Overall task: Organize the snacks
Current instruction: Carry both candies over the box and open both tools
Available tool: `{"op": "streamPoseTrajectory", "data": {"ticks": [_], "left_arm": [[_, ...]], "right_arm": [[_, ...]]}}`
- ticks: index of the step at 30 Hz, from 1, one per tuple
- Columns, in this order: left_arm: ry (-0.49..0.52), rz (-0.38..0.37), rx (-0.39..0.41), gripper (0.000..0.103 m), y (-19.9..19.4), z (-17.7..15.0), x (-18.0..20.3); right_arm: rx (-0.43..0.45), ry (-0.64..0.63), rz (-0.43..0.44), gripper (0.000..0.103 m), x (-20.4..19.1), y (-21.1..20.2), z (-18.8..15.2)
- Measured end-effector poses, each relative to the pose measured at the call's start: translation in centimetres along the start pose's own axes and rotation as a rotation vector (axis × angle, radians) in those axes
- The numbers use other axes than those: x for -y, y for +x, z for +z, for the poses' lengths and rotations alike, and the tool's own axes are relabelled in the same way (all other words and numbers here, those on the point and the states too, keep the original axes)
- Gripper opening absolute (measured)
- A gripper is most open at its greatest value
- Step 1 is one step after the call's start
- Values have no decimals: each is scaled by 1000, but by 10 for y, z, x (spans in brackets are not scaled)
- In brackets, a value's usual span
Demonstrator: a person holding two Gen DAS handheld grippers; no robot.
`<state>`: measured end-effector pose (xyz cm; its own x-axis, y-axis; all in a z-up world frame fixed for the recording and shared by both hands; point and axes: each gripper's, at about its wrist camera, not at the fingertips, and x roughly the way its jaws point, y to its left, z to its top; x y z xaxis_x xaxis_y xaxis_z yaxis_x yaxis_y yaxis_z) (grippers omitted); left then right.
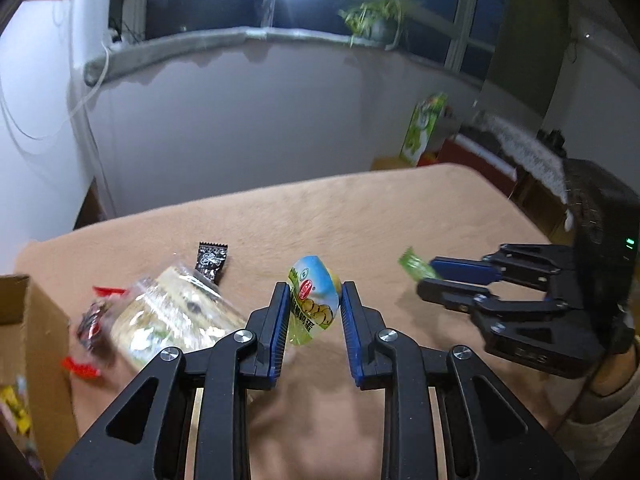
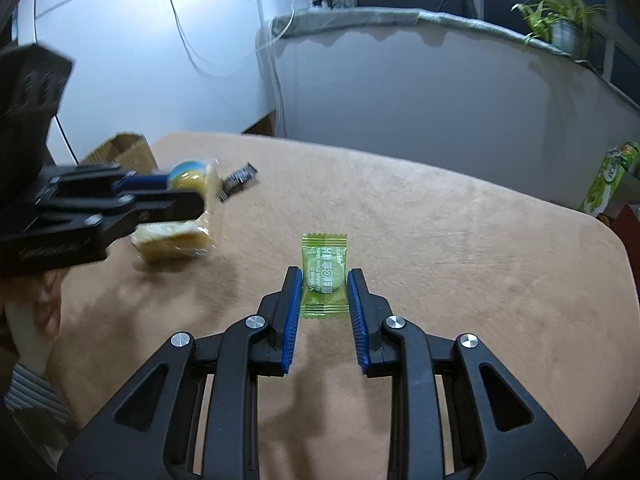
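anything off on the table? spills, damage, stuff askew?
No spill or damage visible. Loose snacks lie scattered by the cardboard box: a clear cracker pack, a black sachet and a red-ended wrapper. Both views are motion-blurred.

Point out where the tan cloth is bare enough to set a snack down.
Bare: the far and right table cloth, beyond the green sachet. Crowded: the left side, with the clear cake pack, black sachet, red-ended candies and cardboard box.

Motion blur smears the clear-wrapped cake packet (image 1: 176,316) and the red-ended sweet (image 1: 90,330). The cardboard box (image 1: 36,344) at near left is cut off by the picture's edge, its contents indistinct.
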<state>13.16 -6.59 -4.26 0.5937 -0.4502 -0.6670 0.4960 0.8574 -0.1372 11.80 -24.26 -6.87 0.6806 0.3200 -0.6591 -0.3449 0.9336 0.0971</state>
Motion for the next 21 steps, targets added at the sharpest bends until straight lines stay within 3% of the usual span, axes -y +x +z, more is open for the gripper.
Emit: {"op": "streamPoseTrajectory", "data": {"ticks": [11,21], "left_arm": [[12,-6,129,24,-77,-9,21],[-43,18,188,24,-121,-34,0]], "right_arm": [[93,-27,-44,24,-38,-67,6],[111,-92,-55,24,-86,-87,12]]}}
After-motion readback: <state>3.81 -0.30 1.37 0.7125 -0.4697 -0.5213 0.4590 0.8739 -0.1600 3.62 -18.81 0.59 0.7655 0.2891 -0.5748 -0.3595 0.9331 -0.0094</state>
